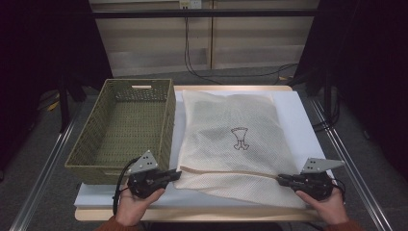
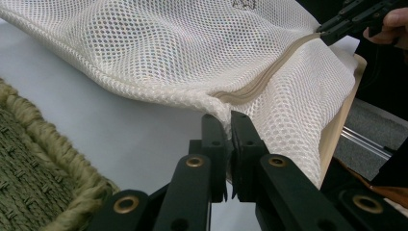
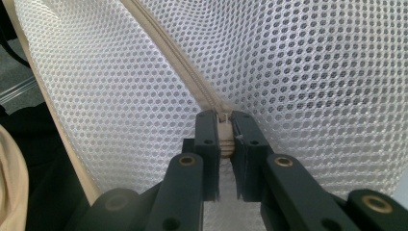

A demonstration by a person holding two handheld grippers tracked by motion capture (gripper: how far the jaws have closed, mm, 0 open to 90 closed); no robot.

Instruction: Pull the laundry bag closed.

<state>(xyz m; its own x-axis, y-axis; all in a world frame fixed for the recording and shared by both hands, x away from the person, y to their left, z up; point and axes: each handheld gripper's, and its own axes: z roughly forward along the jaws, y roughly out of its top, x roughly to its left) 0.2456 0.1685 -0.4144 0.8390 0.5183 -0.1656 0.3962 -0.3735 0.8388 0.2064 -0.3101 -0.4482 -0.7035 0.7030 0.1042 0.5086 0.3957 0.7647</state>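
Observation:
A cream mesh laundry bag (image 1: 231, 130) lies flat on the white table top, a small drawn figure at its middle. Its beige zipper (image 1: 226, 171) runs across the near part of the bag. My left gripper (image 1: 178, 173) is shut on the bag's near left corner; in the left gripper view its jaws (image 2: 230, 118) pinch the mesh (image 2: 192, 57) where the zipper (image 2: 269, 77) ends. My right gripper (image 1: 279, 178) is shut on the zipper pull (image 3: 224, 137) at the zipper's right end, with mesh (image 3: 312, 72) beyond its jaws (image 3: 224, 115). That gripper (image 2: 327, 33) also shows far off in the left gripper view.
An empty green woven basket (image 1: 86, 159) stands left of the bag, close to my left gripper. The white board (image 1: 298, 120) ends just behind both hands and past the bag's right side. Cables hang at the back wall; metal rails run along both table sides.

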